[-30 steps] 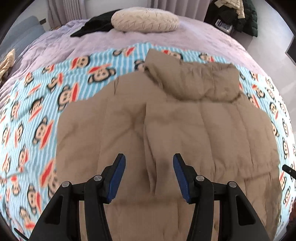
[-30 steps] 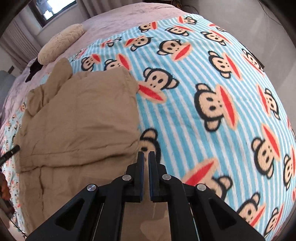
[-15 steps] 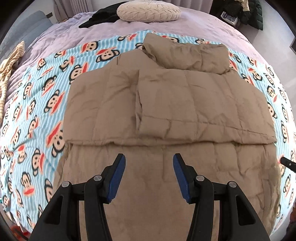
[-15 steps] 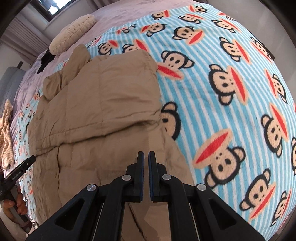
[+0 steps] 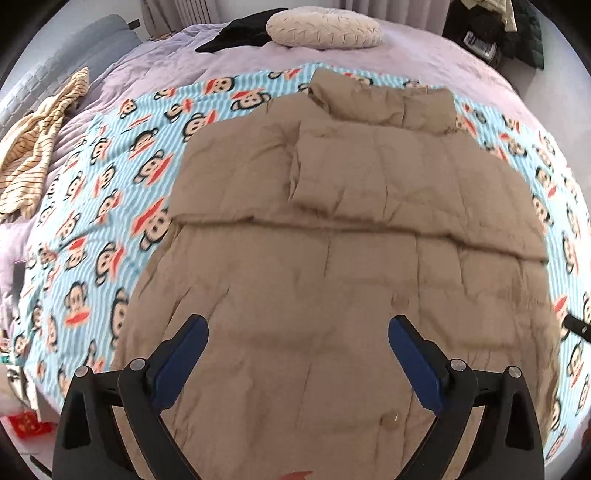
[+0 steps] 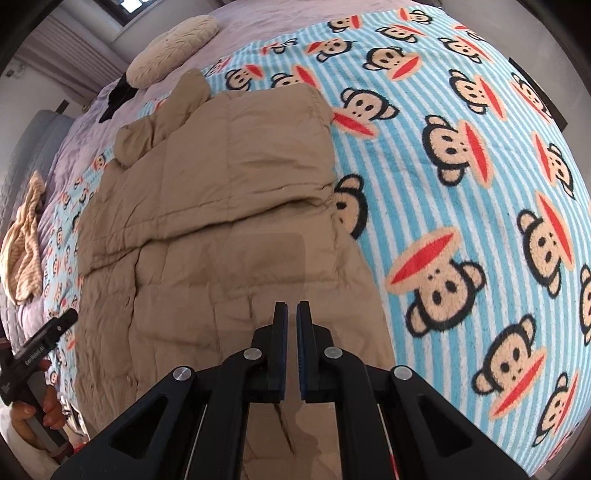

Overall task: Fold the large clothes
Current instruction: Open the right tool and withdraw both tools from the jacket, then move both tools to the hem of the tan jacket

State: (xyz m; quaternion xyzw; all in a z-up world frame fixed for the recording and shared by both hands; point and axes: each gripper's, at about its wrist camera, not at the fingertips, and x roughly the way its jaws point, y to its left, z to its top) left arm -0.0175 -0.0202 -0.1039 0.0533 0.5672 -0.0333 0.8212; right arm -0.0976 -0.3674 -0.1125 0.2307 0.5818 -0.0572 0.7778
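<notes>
A tan quilted jacket (image 5: 332, 229) lies flat on a blue striped monkey-print blanket (image 5: 110, 192), hood toward the pillow, both sleeves folded across its chest. My left gripper (image 5: 298, 332) hovers above the jacket's lower half; its jaws are opening wide with nothing between them. In the right wrist view the same jacket (image 6: 221, 206) fills the left half. My right gripper (image 6: 291, 314) is shut and empty above the jacket's lower right part. The left gripper's tip and the hand (image 6: 44, 398) holding it show at the left edge.
A cream round pillow (image 5: 323, 29) and a black garment (image 5: 236, 35) lie at the bed's far end on lilac bedding. A striped beige garment (image 5: 33, 147) lies at the left edge. Dark clothes (image 5: 517, 29) are piled off the bed at upper right.
Both grippers have pulled back toward the jacket's hem, so more of the bed shows. The left gripper's jaws have spread much wider. The right gripper stayed shut.
</notes>
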